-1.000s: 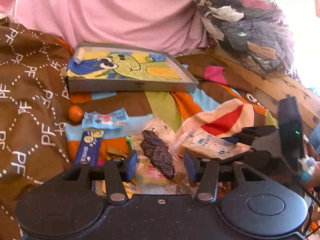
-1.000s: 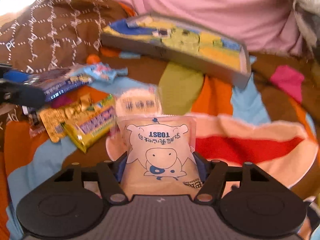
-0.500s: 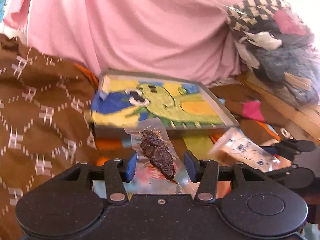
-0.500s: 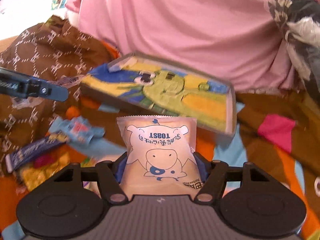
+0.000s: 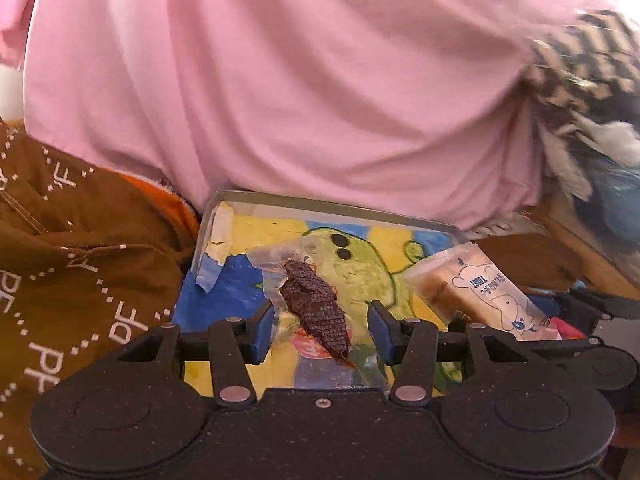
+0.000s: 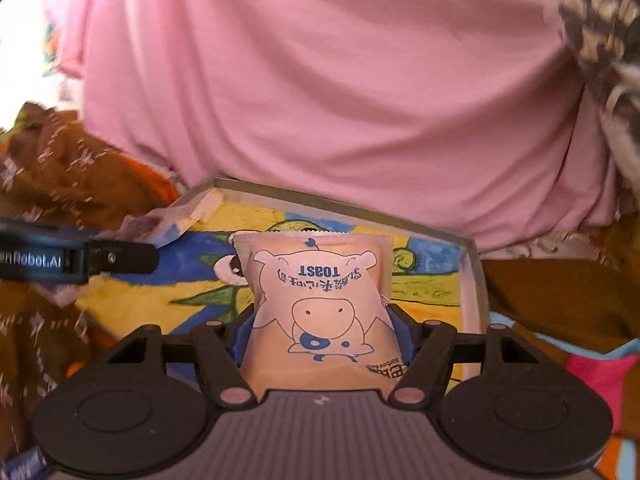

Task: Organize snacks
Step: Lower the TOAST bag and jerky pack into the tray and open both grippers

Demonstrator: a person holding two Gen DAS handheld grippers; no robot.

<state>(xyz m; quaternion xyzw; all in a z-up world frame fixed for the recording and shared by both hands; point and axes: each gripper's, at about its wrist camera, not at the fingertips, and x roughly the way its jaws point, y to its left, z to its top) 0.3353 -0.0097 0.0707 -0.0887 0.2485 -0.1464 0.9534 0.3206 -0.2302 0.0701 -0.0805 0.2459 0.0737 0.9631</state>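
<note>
A pink cloth (image 5: 304, 92) is seen filling the background of both views, with a brown patterned blanket (image 5: 80, 280) at the left. The shallow tray (image 6: 474, 280), lined with a cartoon drawing, is shown below both claws. Only the right wrist view shows the right claw (image 6: 320, 330) clenched on the toast packet (image 6: 320, 304), held above the tray. Only the left wrist view shows the left claw (image 5: 321, 330) closed on the clear packet of dark snack (image 5: 314, 312), also over the tray
</note>
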